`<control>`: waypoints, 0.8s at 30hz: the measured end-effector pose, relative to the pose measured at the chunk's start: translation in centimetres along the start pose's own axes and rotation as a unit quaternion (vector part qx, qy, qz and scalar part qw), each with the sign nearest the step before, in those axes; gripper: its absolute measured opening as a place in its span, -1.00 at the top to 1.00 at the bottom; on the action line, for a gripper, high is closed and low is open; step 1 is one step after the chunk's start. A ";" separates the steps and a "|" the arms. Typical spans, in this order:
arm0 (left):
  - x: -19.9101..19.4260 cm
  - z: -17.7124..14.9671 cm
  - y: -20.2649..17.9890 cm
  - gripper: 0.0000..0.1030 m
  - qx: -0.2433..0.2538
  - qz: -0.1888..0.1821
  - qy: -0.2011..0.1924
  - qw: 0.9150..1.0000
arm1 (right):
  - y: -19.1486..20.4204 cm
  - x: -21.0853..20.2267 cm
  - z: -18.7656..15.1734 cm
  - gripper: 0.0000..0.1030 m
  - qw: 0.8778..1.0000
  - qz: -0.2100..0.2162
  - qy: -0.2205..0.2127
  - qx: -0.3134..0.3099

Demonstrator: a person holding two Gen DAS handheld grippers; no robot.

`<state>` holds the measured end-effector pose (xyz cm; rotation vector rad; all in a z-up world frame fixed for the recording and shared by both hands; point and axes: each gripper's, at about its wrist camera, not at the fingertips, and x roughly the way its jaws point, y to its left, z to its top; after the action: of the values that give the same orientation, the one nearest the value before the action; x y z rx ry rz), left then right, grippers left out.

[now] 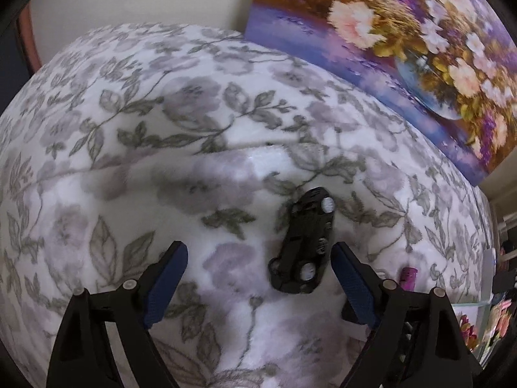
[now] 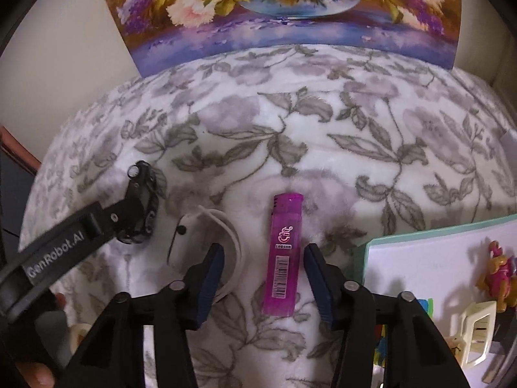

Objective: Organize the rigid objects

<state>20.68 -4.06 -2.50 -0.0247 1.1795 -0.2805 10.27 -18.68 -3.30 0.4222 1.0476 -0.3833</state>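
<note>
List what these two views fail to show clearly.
- Left wrist view: black toy car is motion-blurred, details unreadable; pink lighter mostly hidden behind the left gripper finger.
- Right wrist view: white tray cut off by the frame edge; the lighter's label print too small.

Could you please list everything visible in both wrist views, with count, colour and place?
toy car: one, black with white wheels, on its side on the blanket, nearer the left gripper's right finger.
lighter: one, magenta, flat on the blanket between the right gripper's fingers.
white object: one, left of the lighter; identity unclear.
tray: one, white with green rim, lower right, holding small toys.
painting: one, flowers, against the wall.
blanket: one, white with grey floral print.
left gripper: open, over the car.
right gripper: open, straddling the lighter.
</note>
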 end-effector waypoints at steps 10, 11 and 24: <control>0.9 -0.1 -2.3 0.30 0.044 0.011 -0.001 0.999 | 0.5 0.4 0.1 0.16 1.000 -0.021 -0.010 -0.020; 0.9 -0.2 -2.2 0.31 0.040 0.005 -0.001 0.999 | 0.4 0.3 0.1 0.17 0.999 -0.022 -0.011 -0.020; -1.5 -0.9 -0.2 0.31 0.009 0.003 0.009 1.000 | 0.7 -0.2 -0.9 0.47 0.999 -0.014 -0.002 -0.029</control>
<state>19.30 -3.75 -1.44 -0.0026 1.1948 -0.2864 9.86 -17.61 -3.35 0.3548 1.0588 -0.3787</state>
